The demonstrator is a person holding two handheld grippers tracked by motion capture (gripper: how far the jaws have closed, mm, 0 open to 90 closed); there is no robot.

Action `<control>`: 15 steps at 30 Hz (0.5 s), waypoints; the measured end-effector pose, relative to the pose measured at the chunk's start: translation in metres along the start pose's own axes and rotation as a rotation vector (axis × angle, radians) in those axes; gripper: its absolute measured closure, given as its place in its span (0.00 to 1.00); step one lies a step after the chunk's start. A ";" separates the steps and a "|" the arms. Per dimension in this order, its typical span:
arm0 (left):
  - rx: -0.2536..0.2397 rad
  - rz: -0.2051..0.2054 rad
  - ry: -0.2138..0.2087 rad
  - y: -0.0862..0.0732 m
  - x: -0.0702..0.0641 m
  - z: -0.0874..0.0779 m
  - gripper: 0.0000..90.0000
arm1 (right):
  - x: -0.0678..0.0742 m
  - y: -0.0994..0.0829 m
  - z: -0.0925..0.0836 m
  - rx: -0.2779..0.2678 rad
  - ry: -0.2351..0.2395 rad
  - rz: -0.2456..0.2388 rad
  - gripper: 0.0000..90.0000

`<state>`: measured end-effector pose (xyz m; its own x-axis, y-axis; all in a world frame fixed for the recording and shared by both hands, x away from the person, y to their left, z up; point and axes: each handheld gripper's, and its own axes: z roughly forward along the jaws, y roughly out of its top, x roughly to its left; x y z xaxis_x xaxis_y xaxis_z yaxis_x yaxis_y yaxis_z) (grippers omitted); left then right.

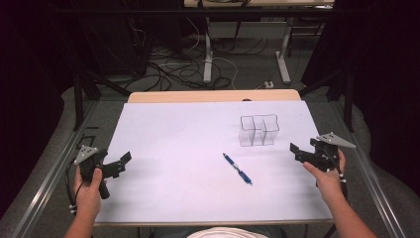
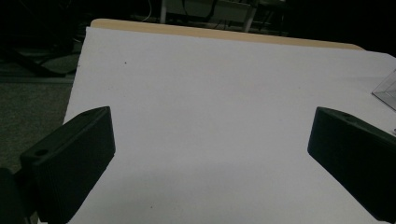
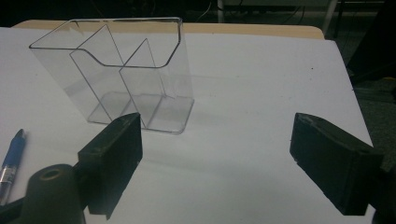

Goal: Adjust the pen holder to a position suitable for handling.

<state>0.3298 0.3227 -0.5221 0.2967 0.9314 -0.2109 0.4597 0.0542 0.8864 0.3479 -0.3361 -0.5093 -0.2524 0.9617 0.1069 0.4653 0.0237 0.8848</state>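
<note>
A blue pen (image 1: 237, 169) lies on the white table (image 1: 188, 134), a little right of the middle; its end shows at the left edge of the right gripper view (image 3: 11, 158). A clear plastic holder (image 1: 258, 131) with compartments stands upright behind it, empty (image 3: 126, 74). My left gripper (image 1: 124, 162) hovers at the table's left edge, jaws wide apart with nothing between them (image 2: 210, 154). My right gripper (image 1: 297, 152) hangs at the right edge, open and empty (image 3: 215, 149), pointing toward the holder from a short distance.
A wooden strip (image 1: 213, 95) runs along the table's far edge. Beyond it are desk legs (image 1: 208, 59) and cables on the floor. Metal rails (image 1: 44, 183) flank the table on both sides.
</note>
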 end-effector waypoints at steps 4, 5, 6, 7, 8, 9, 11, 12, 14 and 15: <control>-0.002 -0.014 0.010 0.001 0.000 0.000 0.02 | -0.002 0.000 0.001 0.024 0.012 0.000 0.23; -0.003 -0.016 0.011 0.002 0.000 0.000 0.02 | -0.002 0.001 0.001 0.022 0.018 -0.001 0.24; -0.005 -0.015 0.009 0.002 -0.001 0.000 0.02 | -0.002 0.001 0.001 0.026 0.020 -0.002 0.25; -0.003 -0.011 0.009 0.002 -0.001 0.000 0.02 | -0.002 0.001 0.002 0.026 0.015 0.005 0.26; -0.003 -0.011 0.009 0.002 -0.001 0.000 0.02 | -0.002 0.002 0.002 0.035 0.023 0.006 0.26; -0.001 -0.008 0.010 0.002 -0.001 0.000 0.02 | -0.002 0.002 0.002 0.040 0.023 -0.001 0.27; 0.003 0.005 0.021 0.003 -0.003 -0.001 0.02 | -0.001 0.003 0.003 0.045 0.031 0.003 0.29; 0.005 0.012 0.029 0.004 -0.004 -0.001 0.02 | 0.000 0.004 0.003 0.045 0.033 -0.003 0.30; 0.007 0.018 0.034 0.004 -0.004 -0.001 0.01 | 0.001 0.004 0.003 0.043 0.034 -0.013 0.31; 0.008 0.019 0.039 0.004 -0.005 -0.001 0.00 | 0.002 0.005 0.003 0.052 0.050 -0.015 0.32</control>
<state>0.3291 0.3186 -0.5169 0.2725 0.9455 -0.1781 0.4609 0.0342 0.8868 0.3524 -0.3331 -0.5063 -0.3012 0.9463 0.1171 0.5039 0.0537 0.8621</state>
